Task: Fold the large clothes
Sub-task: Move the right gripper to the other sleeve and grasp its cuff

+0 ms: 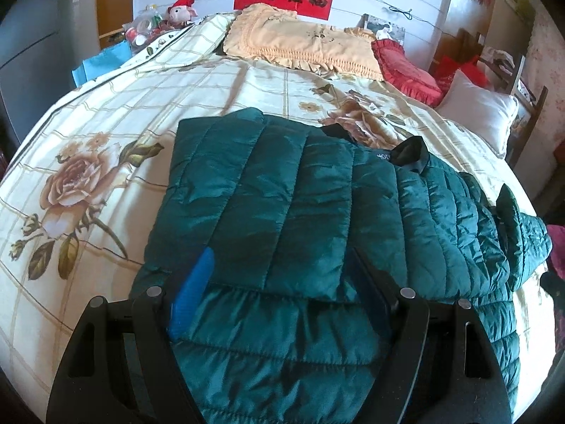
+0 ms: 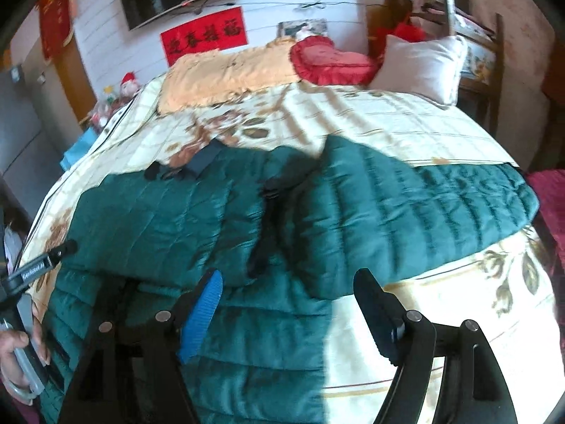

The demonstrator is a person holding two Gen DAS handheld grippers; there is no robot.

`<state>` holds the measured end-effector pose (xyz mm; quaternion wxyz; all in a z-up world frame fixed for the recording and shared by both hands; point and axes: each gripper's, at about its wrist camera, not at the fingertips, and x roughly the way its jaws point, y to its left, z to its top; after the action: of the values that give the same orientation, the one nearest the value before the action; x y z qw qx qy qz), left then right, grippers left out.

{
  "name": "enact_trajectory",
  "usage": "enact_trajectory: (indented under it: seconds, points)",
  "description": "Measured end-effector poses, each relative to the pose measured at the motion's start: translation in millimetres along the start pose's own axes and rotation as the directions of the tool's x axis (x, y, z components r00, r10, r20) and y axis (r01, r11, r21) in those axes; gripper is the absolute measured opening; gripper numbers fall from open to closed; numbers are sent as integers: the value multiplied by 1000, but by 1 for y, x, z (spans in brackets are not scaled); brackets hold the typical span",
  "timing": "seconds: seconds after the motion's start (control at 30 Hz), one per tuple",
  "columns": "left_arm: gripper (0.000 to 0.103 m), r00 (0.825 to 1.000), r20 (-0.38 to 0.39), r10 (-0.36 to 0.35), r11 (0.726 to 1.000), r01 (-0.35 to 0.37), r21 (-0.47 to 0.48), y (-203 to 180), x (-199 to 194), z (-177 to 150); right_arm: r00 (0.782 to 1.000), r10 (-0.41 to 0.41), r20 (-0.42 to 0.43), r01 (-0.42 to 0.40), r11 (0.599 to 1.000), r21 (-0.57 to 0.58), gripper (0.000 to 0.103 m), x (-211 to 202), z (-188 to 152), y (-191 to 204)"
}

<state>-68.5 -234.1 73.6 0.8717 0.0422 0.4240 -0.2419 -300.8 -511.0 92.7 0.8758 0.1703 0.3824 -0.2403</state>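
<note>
A dark green quilted jacket (image 1: 282, 205) lies on the floral bedspread (image 1: 88, 134), its left part folded over the body. My left gripper (image 1: 282, 268) is open just above the jacket's near hem, fingers wide apart with fabric between them but not pinched. In the right wrist view the jacket (image 2: 388, 205) spreads across the bed, one sleeve reaching right. My right gripper (image 2: 289, 300) is open over the jacket's lower edge, its blue-padded finger (image 2: 201, 314) over fabric. The left tool (image 2: 31, 272) shows at the left edge.
A yellow frilled pillow (image 1: 300, 42), a red heart cushion (image 1: 406, 67) and a white pillow (image 1: 483, 113) lie at the head of the bed. Clutter and a plush toy (image 1: 180, 10) stand at far left. A magenta cloth (image 2: 551, 198) lies off the right edge.
</note>
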Motion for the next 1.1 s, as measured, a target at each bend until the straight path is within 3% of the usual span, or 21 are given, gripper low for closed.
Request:
enact_trajectory:
  seconds: [0.4,0.63,0.77,0.9,1.1]
  points:
    - [79,999,-15,-28,999,27,-29,8,22,-14,983,-183,5,181,972,153,75,-4,9,-123]
    - [79,999,-11,-40,999,40,-32,11,29,-20,960,-281,-23,270,894,357,75,6,26,-235]
    - [82,999,1,-44,999,44,-23,10,33,-23,942,-333,-39,317,846,428,75,11,33,-278]
    - [86,999,1,-54,998,54,-18,10,36,-25,932,-359,-49,340,821,458,75,19,39,-306]
    - [93,995,-1,-105,994,105,-36,14,39,-26,936,-347,-62,322,771,549,75,37,40,-342]
